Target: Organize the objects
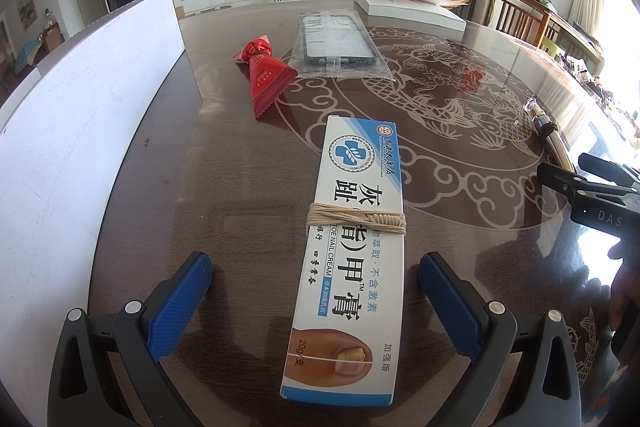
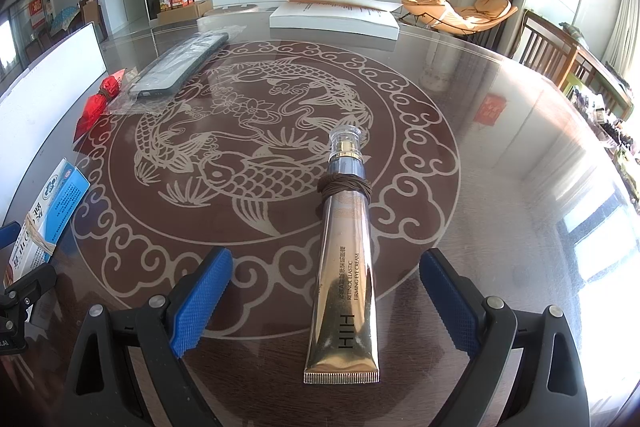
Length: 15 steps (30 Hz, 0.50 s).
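A white and blue toe nail cream box [image 1: 352, 243], wound with beige cord, lies on the glass table between the blue pads of my open left gripper [image 1: 316, 291]; the pads stand apart from it. A gold eye cream tube [image 2: 346, 263], wound with brown cord, lies between the pads of my open right gripper [image 2: 326, 291], untouched. A red packet [image 1: 266, 75] and a bagged phone case [image 1: 336, 45] lie farther back. The box also shows at the left of the right wrist view [image 2: 48, 211].
A white board [image 1: 80, 131] stands along the table's left side. A white box with an open lid [image 2: 334, 15] sits at the far edge. The right gripper [image 1: 592, 195] shows at the right of the left wrist view. Chairs stand to the right.
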Available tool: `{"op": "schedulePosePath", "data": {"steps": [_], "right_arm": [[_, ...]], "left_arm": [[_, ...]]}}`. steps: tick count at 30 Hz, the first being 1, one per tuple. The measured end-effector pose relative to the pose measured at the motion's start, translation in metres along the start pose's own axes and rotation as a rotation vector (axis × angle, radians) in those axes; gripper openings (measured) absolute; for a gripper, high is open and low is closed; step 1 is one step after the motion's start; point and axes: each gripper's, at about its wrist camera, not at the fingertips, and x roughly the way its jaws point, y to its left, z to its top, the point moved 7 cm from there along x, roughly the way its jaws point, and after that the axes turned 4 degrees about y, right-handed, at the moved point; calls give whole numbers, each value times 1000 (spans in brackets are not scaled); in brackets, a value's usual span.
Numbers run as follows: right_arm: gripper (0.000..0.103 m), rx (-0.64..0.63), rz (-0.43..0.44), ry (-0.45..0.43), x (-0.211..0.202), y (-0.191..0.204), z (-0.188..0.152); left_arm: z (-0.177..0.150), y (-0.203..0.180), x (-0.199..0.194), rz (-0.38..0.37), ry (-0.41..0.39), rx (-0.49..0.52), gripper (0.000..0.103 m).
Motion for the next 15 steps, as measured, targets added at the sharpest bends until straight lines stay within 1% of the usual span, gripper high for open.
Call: {"op": "schedulePosePath", "data": {"steps": [2, 4, 5, 6, 9, 12, 15], "right_arm": [[95, 2, 5, 2, 0, 0, 0], [89, 3, 33, 4, 1, 0, 0], [81, -3, 62, 2, 0, 2, 0], [77, -11, 79, -3, -1, 4, -1], [64, -45, 93, -15, -4, 11, -3], [60, -72, 118, -21, -11, 24, -11], [60, -142, 174, -23, -23, 46, -27]], "left_arm": [[0, 0, 0, 0, 0, 0, 103], [0, 0, 0, 0, 0, 0, 103], [0, 0, 0, 0, 0, 0, 103], [0, 0, 0, 0, 0, 0, 103], [0, 0, 0, 0, 0, 0, 103], [0, 0, 0, -1, 0, 0, 103], [0, 0, 0, -4, 1, 2, 103]]}}
